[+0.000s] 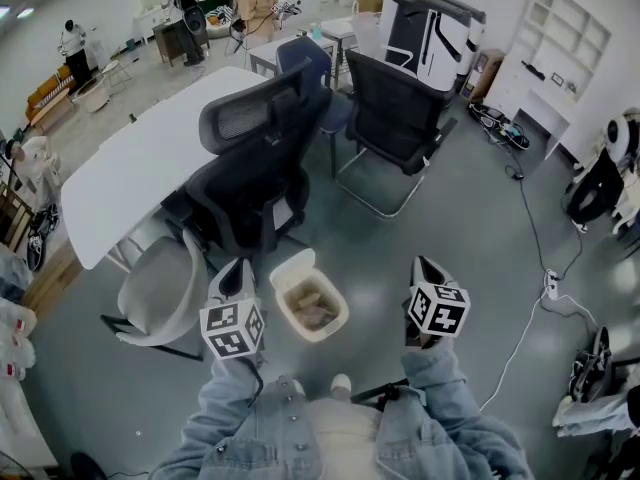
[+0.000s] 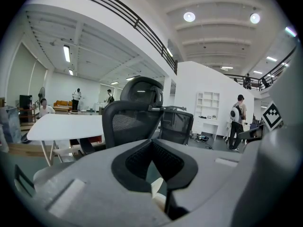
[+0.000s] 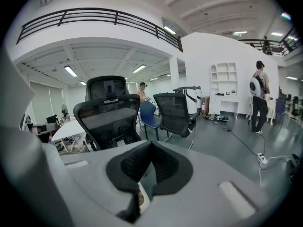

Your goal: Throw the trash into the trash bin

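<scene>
The trash bin (image 1: 277,290) stands on the floor (image 1: 470,218) between the two pairs of tongs, right of the left tongs (image 1: 237,273) and left of the right tongs (image 1: 424,268). The left pair is just beside the bin's rim and the nearer of the two. The bin's longer side runs away from the person, slightly slanted. Both pairs are closed with nothing between the jaws, and each gripper view shows the pads meeting at the tips. Brownish trash (image 1: 312,306) already lies inside the bin (so the throwing looks done, or a new piece must be fetched). The floor is grey and glossy. A black office chair (image 1: 255,158) stands just beyond the bin, a white table (image 1: 140,168) further beyond and to its left, and a cable (image 1: 530,228) trails well to its right.
</scene>
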The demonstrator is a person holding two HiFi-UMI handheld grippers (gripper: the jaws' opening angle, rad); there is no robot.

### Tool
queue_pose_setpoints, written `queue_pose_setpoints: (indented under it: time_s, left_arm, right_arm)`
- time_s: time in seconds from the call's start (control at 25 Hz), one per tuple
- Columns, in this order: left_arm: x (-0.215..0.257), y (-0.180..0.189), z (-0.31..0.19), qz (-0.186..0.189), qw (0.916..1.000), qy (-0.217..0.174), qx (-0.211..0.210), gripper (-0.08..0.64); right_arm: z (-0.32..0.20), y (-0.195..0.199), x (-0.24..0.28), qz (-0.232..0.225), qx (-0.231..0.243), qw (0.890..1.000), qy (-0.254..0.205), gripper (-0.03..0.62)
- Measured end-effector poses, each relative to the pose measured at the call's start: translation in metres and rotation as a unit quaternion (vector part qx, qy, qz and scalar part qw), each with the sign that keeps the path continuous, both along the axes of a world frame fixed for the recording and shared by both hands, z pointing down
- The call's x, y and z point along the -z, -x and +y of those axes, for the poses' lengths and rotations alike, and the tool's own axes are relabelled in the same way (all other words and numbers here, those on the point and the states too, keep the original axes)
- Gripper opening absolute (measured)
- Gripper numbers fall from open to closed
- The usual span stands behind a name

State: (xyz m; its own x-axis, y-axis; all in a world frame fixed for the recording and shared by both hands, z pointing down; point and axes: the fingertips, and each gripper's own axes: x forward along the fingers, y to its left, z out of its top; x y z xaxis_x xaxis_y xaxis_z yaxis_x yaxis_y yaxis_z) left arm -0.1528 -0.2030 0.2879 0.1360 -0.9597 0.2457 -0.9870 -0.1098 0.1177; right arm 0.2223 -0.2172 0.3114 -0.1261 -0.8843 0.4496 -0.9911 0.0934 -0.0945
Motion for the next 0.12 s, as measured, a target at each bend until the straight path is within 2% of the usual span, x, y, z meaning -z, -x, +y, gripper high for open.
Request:
queue_pose_setpoints:
  time_s: [0.12]
  left_arm:
    - [0.0008,0.0043,-0.0015,0.001,1.0000,0.000,0.002,0.009]
  right_arm:
    - [-0.0010,0.0027,0.0003,0.001,-0.001,1.000,0.000,0.002]
